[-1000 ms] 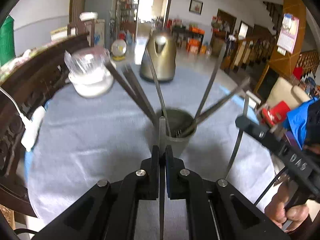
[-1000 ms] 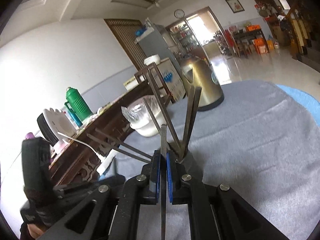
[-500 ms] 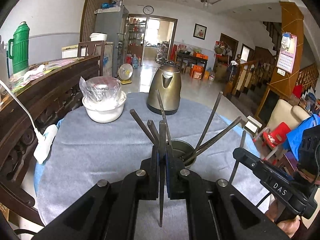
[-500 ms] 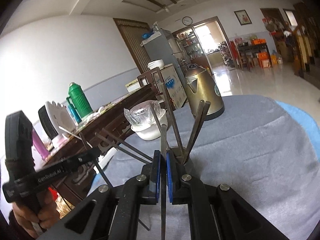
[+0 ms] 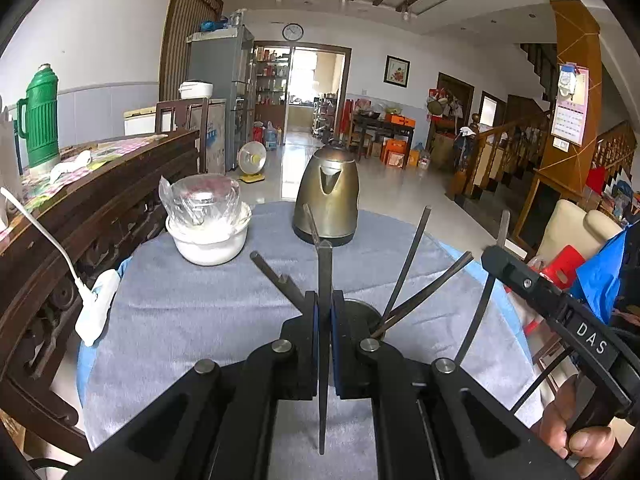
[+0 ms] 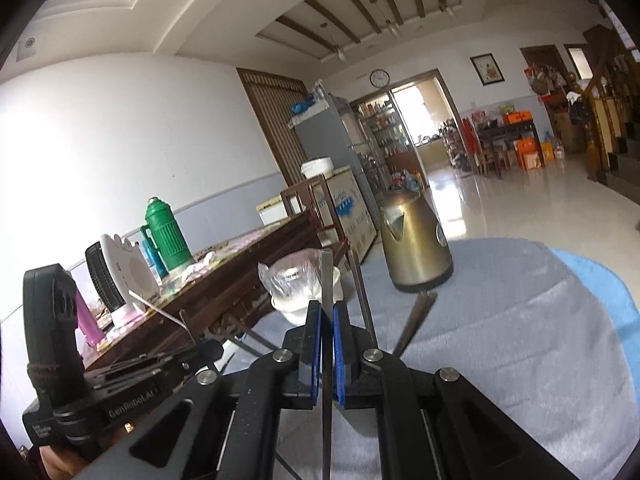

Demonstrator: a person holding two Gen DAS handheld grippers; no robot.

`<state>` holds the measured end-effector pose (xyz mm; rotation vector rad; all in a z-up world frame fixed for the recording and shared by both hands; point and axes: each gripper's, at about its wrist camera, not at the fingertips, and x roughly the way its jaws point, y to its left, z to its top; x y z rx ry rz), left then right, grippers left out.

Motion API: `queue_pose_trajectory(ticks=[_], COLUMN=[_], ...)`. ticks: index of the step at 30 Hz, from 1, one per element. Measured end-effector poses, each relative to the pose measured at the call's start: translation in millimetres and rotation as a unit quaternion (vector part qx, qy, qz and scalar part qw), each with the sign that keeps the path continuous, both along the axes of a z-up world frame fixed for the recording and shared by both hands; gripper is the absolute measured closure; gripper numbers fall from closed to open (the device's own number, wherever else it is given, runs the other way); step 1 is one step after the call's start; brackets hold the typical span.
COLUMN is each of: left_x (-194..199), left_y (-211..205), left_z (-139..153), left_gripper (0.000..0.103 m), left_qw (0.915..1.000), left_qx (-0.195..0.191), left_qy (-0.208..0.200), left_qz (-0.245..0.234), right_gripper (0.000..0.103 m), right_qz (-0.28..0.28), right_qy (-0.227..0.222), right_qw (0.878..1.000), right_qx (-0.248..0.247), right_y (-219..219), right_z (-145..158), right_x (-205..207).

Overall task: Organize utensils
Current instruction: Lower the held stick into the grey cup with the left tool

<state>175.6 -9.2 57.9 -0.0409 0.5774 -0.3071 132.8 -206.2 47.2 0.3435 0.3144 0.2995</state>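
Utensils fill our view: our left gripper (image 5: 324,312) has its jaws clamped on a flat metal utensil (image 5: 324,272) standing upright, and our right gripper (image 6: 326,320) pinches a second flat utensil (image 6: 327,280) the same way. Just beyond the left jaws, at one o'clock, sits the dark holder cup (image 5: 362,310) with several handles (image 5: 408,264) fanning out. At twelve o'clock stands the brass kettle (image 5: 328,196); at ten o'clock, the white bowl (image 5: 210,240), both on the grey tablecloth (image 5: 192,312).

kettles: 1 (image 5: 329,196) | bowls: 1 (image 5: 208,240) | utensil cups: 1 (image 5: 362,312) | green flasks: 1 (image 5: 40,120) | hand-held grippers: 2 (image 5: 325,308) (image 6: 327,320)
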Motion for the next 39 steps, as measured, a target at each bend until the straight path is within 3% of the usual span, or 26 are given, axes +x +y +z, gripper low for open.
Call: queue_pose_trajectory(ticks=[31,39], left_x=[3,3], left_y=[-17,-15], left_z=[64,91], left_gripper=[0.097,0.097], left_qw=[0.9979,0.9936], left_qx=[0.011,-0.024], left_qy=[-0.063,-0.111], left_qz=[-0.001,-0.001], right_gripper=[0.097,0.097], right_qz=[-0.019,-0.037], right_qy=[-0.082,-0.115], right_qw=[0.996,0.992], right_qx=[-0.013,-0.037], right_y=[3,12], right_z=[59,71], right_x=[10,17])
